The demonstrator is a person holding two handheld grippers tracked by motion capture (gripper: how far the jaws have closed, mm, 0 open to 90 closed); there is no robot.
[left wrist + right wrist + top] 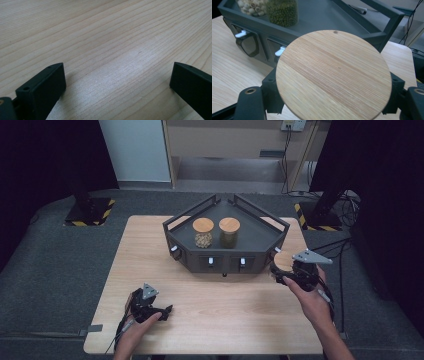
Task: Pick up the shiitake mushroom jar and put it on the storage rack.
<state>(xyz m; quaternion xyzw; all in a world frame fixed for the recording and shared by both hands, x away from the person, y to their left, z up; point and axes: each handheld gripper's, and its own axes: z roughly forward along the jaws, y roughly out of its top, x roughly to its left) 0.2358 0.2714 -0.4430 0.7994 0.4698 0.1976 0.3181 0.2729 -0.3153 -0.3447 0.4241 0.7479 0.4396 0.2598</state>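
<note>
My right gripper (333,83) is shut on a wooden-lidded jar (332,72), one jaw on each side just under the round lid, which hides the jar's body. In the high view that jar (283,259) hangs above the table at the tray's right front corner, with the right gripper (281,268) held up by a hand. My left gripper (166,310) rests low at the table's front left. Its jaws stand wide open over bare wood, with nothing between them (117,82).
A dark grey angular tray (176,219) with raised rails stands at the table's far middle. It holds a jar of pale seeds (203,236) and a jar of green beans (229,235), both with wooden lids. Small white latches (280,51) line its front wall. Cables lie on the floor to the right.
</note>
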